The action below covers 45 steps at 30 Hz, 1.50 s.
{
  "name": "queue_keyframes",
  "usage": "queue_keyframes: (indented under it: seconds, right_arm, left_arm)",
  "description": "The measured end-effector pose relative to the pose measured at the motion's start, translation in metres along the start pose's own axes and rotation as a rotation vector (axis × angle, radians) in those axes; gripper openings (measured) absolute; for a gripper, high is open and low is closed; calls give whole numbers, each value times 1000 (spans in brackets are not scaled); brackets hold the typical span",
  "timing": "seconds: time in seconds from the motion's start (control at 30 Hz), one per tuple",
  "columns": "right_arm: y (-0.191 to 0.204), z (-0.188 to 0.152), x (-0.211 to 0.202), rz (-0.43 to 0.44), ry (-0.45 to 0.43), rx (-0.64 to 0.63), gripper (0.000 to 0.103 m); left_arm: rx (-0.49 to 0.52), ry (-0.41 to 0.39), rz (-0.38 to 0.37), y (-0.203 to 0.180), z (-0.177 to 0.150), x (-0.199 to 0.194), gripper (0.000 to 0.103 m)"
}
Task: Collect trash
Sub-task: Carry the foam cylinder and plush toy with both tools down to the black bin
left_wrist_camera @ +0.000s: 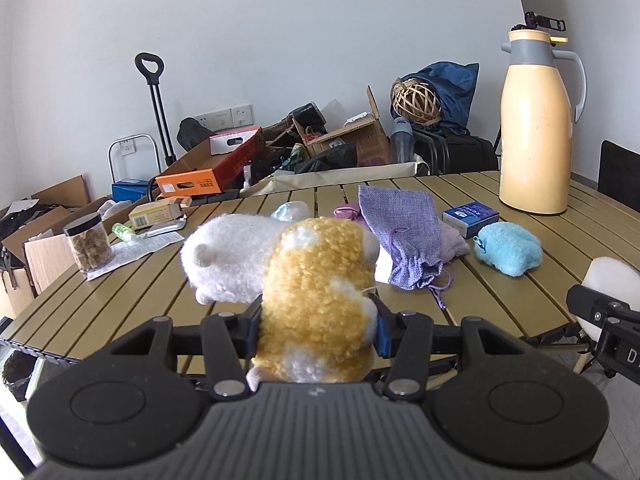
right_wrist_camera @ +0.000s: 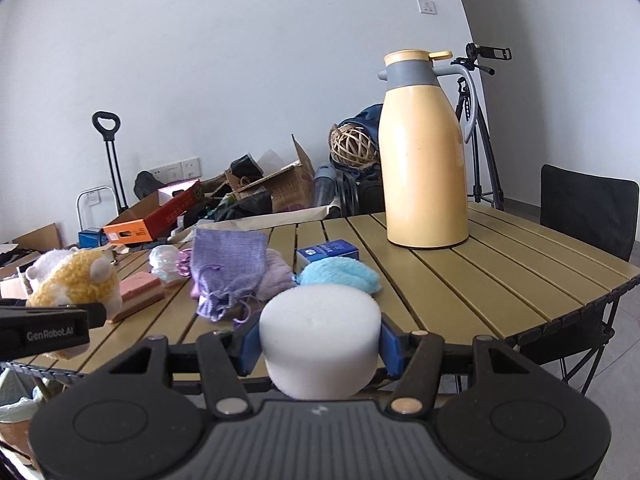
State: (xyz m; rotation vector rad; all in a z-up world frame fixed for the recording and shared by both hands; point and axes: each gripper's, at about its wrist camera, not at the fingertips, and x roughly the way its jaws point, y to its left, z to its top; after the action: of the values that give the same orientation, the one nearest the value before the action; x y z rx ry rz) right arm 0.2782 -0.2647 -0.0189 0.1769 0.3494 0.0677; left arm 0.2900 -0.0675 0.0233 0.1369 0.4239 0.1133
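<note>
My left gripper [left_wrist_camera: 318, 326] is shut on a yellow and white plush toy [left_wrist_camera: 312, 280], held at the near edge of the slatted table [left_wrist_camera: 120, 300]. The toy also shows at the left of the right wrist view [right_wrist_camera: 76, 276]. My right gripper [right_wrist_camera: 320, 344] is shut on a white foam cylinder [right_wrist_camera: 320, 340], also at the near table edge; the cylinder shows at the right of the left wrist view [left_wrist_camera: 612, 276]. On the table lie a purple drawstring pouch [left_wrist_camera: 404, 232], a light blue fluffy item [left_wrist_camera: 508, 248], a small blue box [left_wrist_camera: 470, 216] and a pink block [right_wrist_camera: 140, 286].
A tall yellow thermos [left_wrist_camera: 536, 128] stands at the table's back right. A jar of snacks [left_wrist_camera: 88, 242], papers and small boxes lie at the table's left. Cardboard boxes [left_wrist_camera: 348, 136] and bags are piled behind. A black chair [right_wrist_camera: 588, 204] stands right. A lined bin [right_wrist_camera: 16, 412] sits below left.
</note>
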Motion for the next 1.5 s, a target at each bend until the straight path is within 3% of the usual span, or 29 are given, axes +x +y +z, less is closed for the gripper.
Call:
queue_keyframes:
  seconds: [0.37,0.8,1.1,1.5]
  right_arm:
    - [20,-12,-45,44,31,-20,57]
    - [37,-37,-76,71,110,-60,57]
    - [50,-73,-79,96,229,-95,57]
    - [65,-128,-60,117,439,-142,57]
  left_arm:
    - [-2,1,-10,21,-16,-57,51]
    - [-7,71,-20,51,-56,-92,51]
    - [-10,191,-32,61,-97,-86,51]
    - [-28,398,-48,65,-152,-44,51]
